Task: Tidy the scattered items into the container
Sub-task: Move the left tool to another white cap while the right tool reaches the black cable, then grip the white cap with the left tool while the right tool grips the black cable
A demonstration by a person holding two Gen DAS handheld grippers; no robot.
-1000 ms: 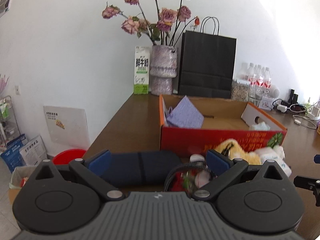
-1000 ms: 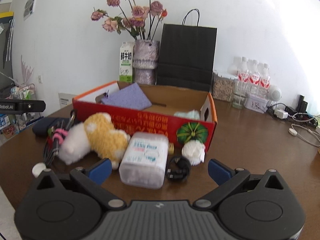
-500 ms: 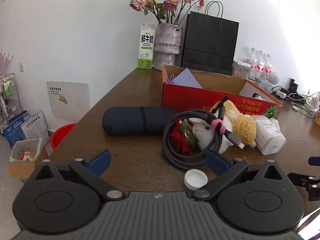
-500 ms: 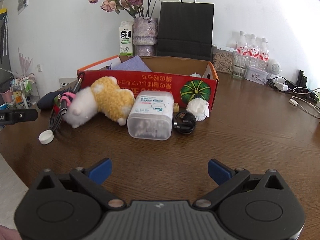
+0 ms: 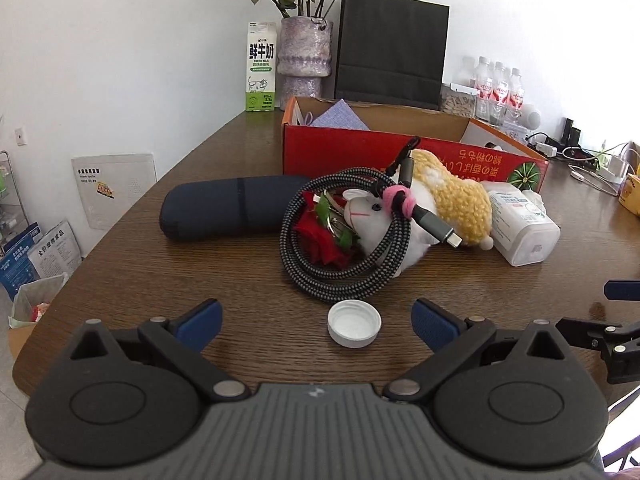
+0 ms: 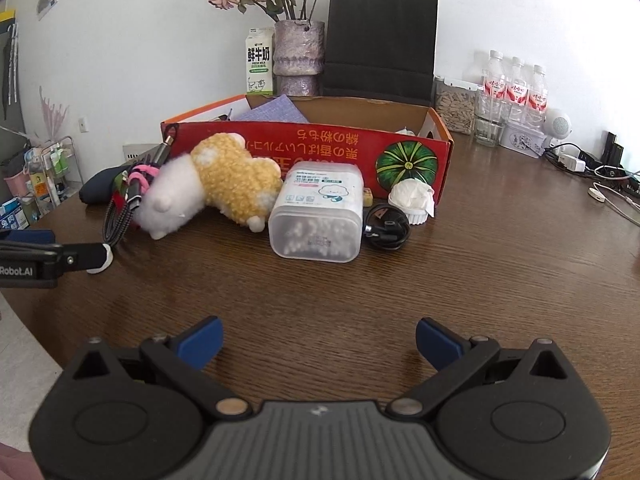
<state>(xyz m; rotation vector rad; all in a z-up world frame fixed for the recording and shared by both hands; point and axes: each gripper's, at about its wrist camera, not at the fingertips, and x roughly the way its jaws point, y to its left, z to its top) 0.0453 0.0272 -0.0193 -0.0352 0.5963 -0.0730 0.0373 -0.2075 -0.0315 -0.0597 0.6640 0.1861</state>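
Change: both hand-held grippers have drawn back from the clutter since a second ago; the left view, then hard against the case, now takes in the whole pile.
Left hand-held gripper (image 5: 316, 318): jaws wide apart, holding nothing, low over the tabletop (image 5: 200, 280), with a white bottle cap (image 5: 354, 323) lying between its fingertips.
Right hand-held gripper (image 6: 319, 340): jaws wide apart, holding nothing, over bare wood, well apart from the items.
Container: red cardboard box (image 6: 320, 152), open-topped, with a purple cloth (image 6: 272, 111) inside.
Scattered items: dark blue case (image 5: 228, 206), coiled braided cable (image 5: 340, 232) around a red rose (image 5: 320, 240), plush toy (image 6: 216, 184), cotton swab tub (image 6: 320, 212), black cord (image 6: 387, 226), white paper ball (image 6: 412, 200), all on the tabletop before the box.
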